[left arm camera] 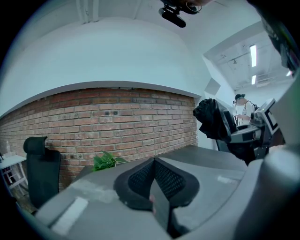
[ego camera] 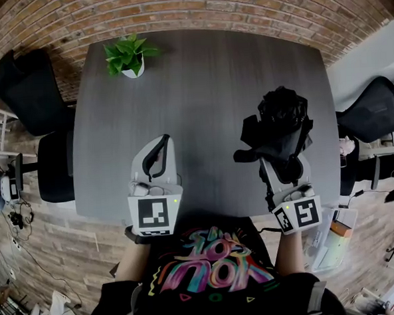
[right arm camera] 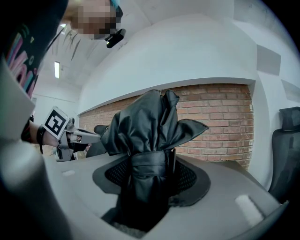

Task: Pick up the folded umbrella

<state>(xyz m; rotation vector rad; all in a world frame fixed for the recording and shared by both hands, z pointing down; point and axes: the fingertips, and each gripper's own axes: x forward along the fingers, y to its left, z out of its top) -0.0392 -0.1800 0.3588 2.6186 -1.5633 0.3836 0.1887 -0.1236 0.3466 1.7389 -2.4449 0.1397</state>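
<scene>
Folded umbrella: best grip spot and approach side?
Grip the folded umbrella at its strap band, where the fabric is cinched into a narrow waist; the loose canopy above flares and would likely crush. It is upright, so come in level from the person's side, one finger either side of the band. The right gripper is shut on it just there.

Left gripper (ego camera: 161,144) closed; right gripper (ego camera: 285,160) clamped

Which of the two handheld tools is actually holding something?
The right gripper: its fingers clamp the black folded umbrella. On the left gripper, the fingers meet with nothing between.
</scene>
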